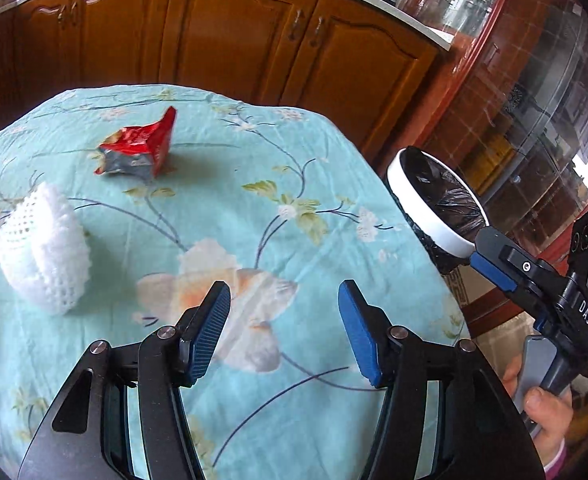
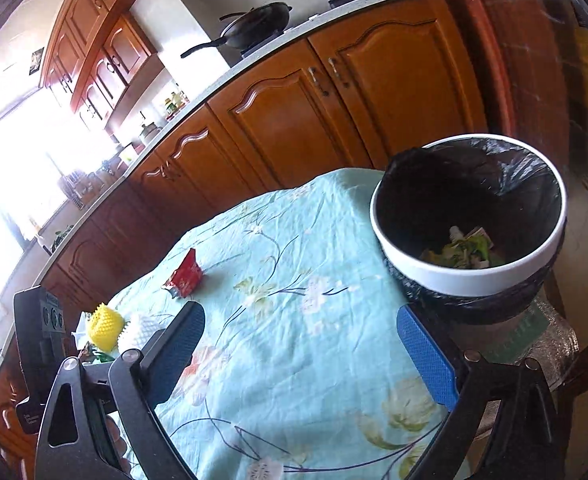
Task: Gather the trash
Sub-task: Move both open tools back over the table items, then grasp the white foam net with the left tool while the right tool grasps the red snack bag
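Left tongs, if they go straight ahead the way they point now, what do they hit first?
Probably just the floral tablecloth: the open, empty left tongs aim down at bare cloth, with the red wrapper off to the left.

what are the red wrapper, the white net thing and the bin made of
Red wrapper: looks like foil-lined plastic film, glossy red outside, silvery inside where it is torn and crumpled.
White net: probably soft foam mesh, matte, with a regular grid of holes.
Bin: smooth white rim, likely hard plastic, lined with a thin, shiny, wrinkled black plastic bag.
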Demonstrator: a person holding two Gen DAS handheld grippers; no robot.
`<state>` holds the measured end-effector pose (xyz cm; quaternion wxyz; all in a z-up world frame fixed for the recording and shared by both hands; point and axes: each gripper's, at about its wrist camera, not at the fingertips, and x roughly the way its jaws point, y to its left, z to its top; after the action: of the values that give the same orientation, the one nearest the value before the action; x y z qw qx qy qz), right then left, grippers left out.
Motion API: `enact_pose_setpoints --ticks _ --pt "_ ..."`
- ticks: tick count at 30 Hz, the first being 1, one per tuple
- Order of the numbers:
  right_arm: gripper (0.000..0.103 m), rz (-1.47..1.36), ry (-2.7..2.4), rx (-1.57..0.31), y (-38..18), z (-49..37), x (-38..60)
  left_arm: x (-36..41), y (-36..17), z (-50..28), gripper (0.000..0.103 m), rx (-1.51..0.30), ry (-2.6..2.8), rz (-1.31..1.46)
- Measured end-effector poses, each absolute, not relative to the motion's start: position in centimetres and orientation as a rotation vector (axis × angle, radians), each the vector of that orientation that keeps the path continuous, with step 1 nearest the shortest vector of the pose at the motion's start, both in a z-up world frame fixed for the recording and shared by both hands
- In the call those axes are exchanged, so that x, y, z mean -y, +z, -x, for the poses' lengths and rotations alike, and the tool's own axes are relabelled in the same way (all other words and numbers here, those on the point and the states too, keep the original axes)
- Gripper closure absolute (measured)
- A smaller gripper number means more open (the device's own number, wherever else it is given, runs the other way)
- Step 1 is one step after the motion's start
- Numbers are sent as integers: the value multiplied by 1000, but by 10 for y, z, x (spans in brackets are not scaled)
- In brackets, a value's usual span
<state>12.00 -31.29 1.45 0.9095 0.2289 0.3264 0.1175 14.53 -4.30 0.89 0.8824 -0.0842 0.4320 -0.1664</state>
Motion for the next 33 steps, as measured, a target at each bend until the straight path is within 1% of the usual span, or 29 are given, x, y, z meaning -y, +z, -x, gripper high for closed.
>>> enact_pose_setpoints --ticks 10,18,25,33 --pt "5 -444 343 -749 1 -128 251 -25 3 -121 46 -887 -221 228" --pt "5 -424 390 -771 1 -133 223 -65 1 -110 46 -870 -146 274" --pt "5 -413 428 -802 -1 -146 200 -91 1 -115 46 -858 -92 309" --pt "5 -374 464 -828 1 -168 170 -105 -6 -135 46 -890 -83 326"
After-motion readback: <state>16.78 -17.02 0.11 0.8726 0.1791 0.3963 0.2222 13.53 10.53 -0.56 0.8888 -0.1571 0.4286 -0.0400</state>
